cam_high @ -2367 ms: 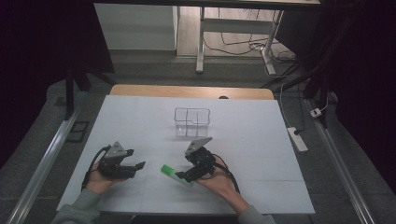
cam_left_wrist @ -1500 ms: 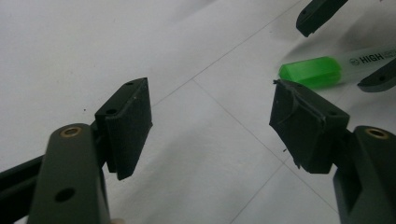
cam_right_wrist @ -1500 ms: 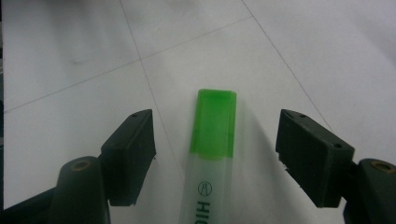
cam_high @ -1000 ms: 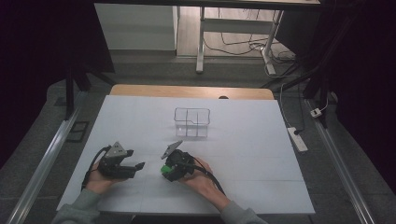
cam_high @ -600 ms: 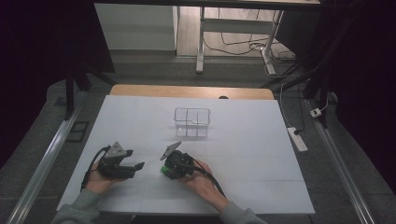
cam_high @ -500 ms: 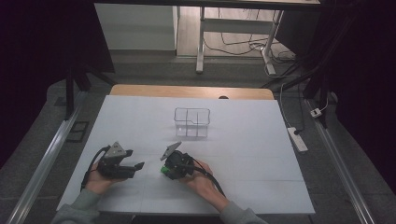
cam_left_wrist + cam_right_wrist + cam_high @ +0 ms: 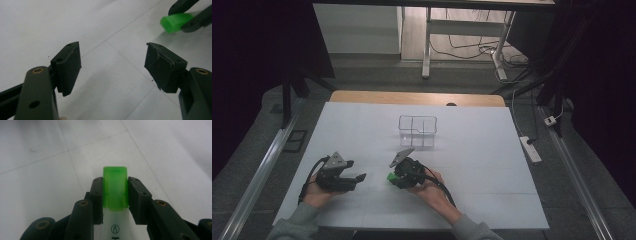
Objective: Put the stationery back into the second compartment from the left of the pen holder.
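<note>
— Gripping the marker [image 7: 115, 187] by its green cap, is it? What's the right tool [image 7: 115, 191] doing?

— Yes, its jaws are clamped on the cap from both sides, the white barrel running back between them toward the hand. I'd judge that hold keeps the marker in line with the tool, so it can be carried or lowered end first.

— And the other one?

— The left tool [image 7: 112, 65] stands apart, nothing between its jaws, low over the white desk [image 7: 107, 22]. The marker's green end lies ahead of it and off to its right, well apart.

— Where might the marker go?

— Likely the clear box [image 7: 417, 131], farther out beyond the right tool on the desk. That is only a guess.
</note>
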